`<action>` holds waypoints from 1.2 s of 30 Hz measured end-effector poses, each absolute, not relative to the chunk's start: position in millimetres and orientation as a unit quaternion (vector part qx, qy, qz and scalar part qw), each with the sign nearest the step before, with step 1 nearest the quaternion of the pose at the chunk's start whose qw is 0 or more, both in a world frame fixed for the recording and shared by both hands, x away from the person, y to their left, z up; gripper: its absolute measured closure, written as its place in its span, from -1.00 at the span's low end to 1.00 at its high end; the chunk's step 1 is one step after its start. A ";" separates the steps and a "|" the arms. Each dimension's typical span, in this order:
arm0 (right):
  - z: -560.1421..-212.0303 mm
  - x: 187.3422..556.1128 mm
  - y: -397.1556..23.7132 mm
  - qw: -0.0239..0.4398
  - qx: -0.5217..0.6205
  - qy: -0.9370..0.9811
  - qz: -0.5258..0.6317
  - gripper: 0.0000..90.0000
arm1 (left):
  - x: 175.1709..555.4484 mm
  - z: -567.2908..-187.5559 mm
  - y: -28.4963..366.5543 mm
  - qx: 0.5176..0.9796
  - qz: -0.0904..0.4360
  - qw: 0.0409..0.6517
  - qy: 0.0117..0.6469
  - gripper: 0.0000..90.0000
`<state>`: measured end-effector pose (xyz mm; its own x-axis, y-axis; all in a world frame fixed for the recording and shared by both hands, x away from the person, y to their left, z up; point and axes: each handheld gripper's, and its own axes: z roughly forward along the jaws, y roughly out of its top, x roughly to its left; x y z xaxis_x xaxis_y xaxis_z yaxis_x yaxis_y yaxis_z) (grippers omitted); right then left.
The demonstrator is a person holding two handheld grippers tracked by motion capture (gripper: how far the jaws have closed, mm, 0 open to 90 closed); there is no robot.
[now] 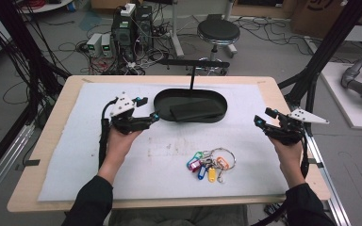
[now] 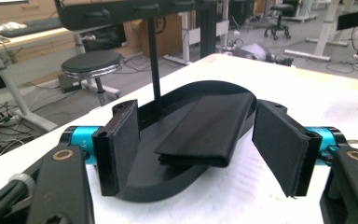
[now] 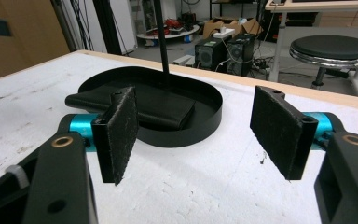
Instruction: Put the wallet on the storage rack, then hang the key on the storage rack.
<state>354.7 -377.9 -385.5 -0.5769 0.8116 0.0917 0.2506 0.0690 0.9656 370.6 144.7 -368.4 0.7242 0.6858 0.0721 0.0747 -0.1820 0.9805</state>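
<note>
Toward the mat's far edge the black tray point(image 1: 162, 107) holds a folded wallet point(image 1: 195, 110), keys point(image 1: 210, 164) near the front, and both the left gripper point(image 1: 152, 116) and right gripper point(image 1: 258, 121) gape released, probably poised to grab.

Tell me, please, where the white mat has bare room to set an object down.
Free: the mat left of the key bunch, and between the tray and the right gripper. Crowded: the tray, holding a black folded item.

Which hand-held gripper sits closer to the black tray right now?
The left hand-held gripper: its tips almost touch the black tray at its left end, while the right hand-held gripper hovers well off past the tray's right end.
</note>
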 end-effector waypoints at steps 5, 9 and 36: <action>-385.8 355.2 -377.4 0.250 0.387 0.688 0.561 -0.28 | 347.8 -368.2 166.7 0.716 0.269 0.582 0.277 -0.32; -386.3 356.3 -377.9 0.250 0.389 0.687 0.560 -0.28 | 332.1 -371.5 182.1 0.706 0.263 0.588 0.294 -0.33; -393.7 348.6 -375.5 0.246 0.397 0.698 0.543 -0.31 | 325.5 -401.7 201.3 0.721 0.248 0.563 0.318 -0.49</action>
<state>348.6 -375.5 -393.7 -0.5641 0.8209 0.0884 0.2869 0.0946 0.9533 325.5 201.3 -401.7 0.6743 0.7385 -0.0003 0.1787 -0.1627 0.9704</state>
